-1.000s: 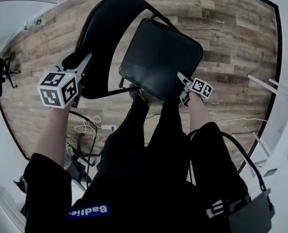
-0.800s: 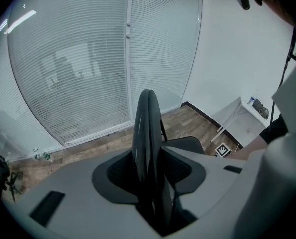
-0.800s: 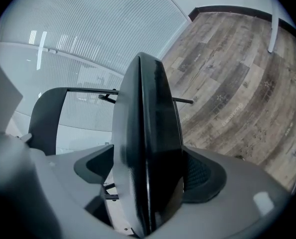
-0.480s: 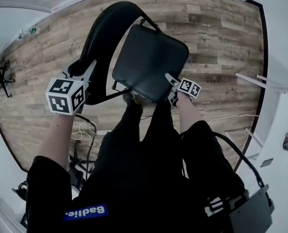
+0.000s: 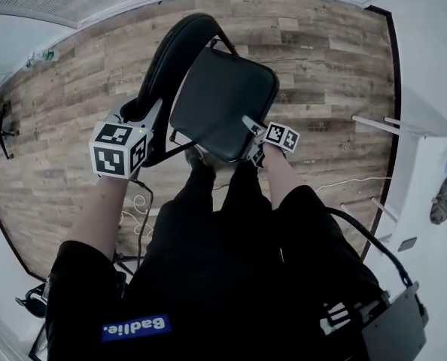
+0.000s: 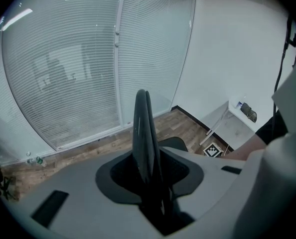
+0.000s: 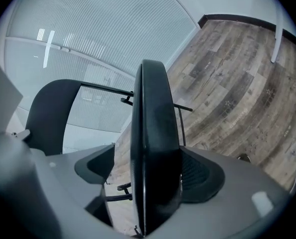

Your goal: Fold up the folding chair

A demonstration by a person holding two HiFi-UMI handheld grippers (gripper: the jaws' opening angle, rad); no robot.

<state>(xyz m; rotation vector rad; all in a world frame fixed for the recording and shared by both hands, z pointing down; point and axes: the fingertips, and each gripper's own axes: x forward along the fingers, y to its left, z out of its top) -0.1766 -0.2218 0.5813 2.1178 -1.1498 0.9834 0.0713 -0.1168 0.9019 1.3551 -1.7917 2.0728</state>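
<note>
**Person, lower frame of the head view.** Dark sleeves and trousers (image 5: 231, 232) fill the bottom half, and both forearms reach up toward the centre.

**Left gripper (image 5: 150, 115).** Centre left, marker cube nearest the camera. Its jaws have just been closing and now stand narrow. The thin edge of the backrest (image 6: 142, 133) runs upright between them, with the pads against it.

**Right gripper (image 5: 252, 126).** Just right of centre. Its jaws are clamped on the near rim of the seat (image 7: 153, 133), which stands edge-on between the pads.

**Folding chair (image 5: 208, 89).** Black, upper centre of the head view, directly ahead of the person's legs. The seat (image 5: 227, 100) is tipped toward the curved backrest (image 5: 171, 59) at its left, with a narrow wedge of floor showing between the two. Thin frame bars show beneath the seat.

**Cables (image 5: 137, 205).** A loose white and dark tangle on the floor at lower left, near the left forearm.

**Floor (image 5: 344, 66).** Grey-brown wood planks. Open stretches lie left of the backrest, right of the seat and beyond the chair.

**Edges.** A dark skirting (image 5: 393, 89) bounds the floor at the right. A white tubular frame (image 5: 381, 126) juts in there, well apart from the chair.

**Room.** White walls, with slatted blinds (image 6: 63, 73) behind glass beyond the chair.
</note>
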